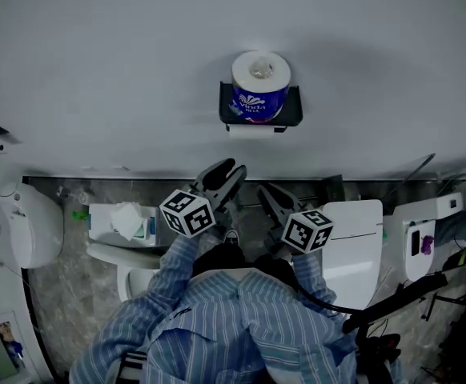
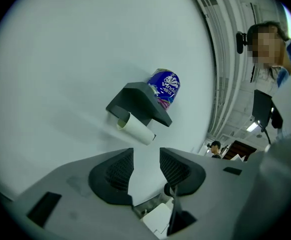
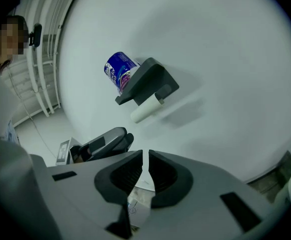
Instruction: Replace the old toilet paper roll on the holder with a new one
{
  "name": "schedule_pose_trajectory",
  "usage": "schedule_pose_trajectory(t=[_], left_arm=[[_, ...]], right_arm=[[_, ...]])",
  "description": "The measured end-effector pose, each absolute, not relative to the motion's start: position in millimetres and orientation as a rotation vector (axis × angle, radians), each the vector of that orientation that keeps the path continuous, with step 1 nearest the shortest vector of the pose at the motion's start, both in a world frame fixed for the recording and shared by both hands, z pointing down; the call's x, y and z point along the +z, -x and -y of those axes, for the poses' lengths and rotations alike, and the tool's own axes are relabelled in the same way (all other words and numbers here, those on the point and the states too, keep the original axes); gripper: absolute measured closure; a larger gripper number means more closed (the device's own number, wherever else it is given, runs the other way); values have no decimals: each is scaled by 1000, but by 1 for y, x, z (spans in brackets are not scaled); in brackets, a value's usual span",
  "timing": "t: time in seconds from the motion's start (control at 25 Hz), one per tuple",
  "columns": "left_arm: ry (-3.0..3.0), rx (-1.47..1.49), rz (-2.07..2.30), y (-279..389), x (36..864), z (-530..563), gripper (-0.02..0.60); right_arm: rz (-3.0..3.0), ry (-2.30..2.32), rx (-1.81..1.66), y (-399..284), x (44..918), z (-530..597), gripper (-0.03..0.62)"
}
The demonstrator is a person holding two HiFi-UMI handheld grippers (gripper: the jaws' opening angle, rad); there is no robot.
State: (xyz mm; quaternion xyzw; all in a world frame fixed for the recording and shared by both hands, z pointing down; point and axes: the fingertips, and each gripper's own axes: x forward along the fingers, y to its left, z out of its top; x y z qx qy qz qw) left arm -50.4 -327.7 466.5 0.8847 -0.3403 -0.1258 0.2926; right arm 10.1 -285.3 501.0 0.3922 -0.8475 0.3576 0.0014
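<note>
While striped sleeves [image 1: 173, 266] reach toward a pale wall [image 1: 97, 70], the left gripper [image 1: 231, 169] points at it, jaws partly apart with nothing between them. Ahead of both tools and above their tips, the dark holder [image 1: 291, 106] carries a blue-wrapped new roll [image 1: 260, 82] upright on its shelf, with the nearly bare old roll [image 1: 253, 130] on the bar beneath. Just beside the left tool, the right gripper [image 1: 265, 190] has its jaws drawn together, empty.

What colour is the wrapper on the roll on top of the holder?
The wrapper is blue with white print; head view.
</note>
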Motion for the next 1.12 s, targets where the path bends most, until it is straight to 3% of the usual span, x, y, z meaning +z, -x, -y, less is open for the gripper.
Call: schedule_pose_trajectory(t=[0.24, 0.44, 0.92, 1.04, 1.12], left_arm=[[-2246, -464, 785, 46, 463, 361, 356], [-2109, -630, 705, 46, 457, 382, 334], [-2042, -725, 734, 31, 453, 403, 341], [-2015, -747, 767, 31, 457, 404, 417], [-1991, -779, 777, 29, 456, 405, 420]], right_arm=[[2614, -1282, 1134, -10, 509, 291, 572], [2588, -1296, 1159, -11, 517, 291, 572], [2580, -1242, 1148, -38, 511, 301, 572], [2577, -1234, 1147, -46, 511, 304, 572], [2575, -1228, 1149, -52, 511, 306, 572]])
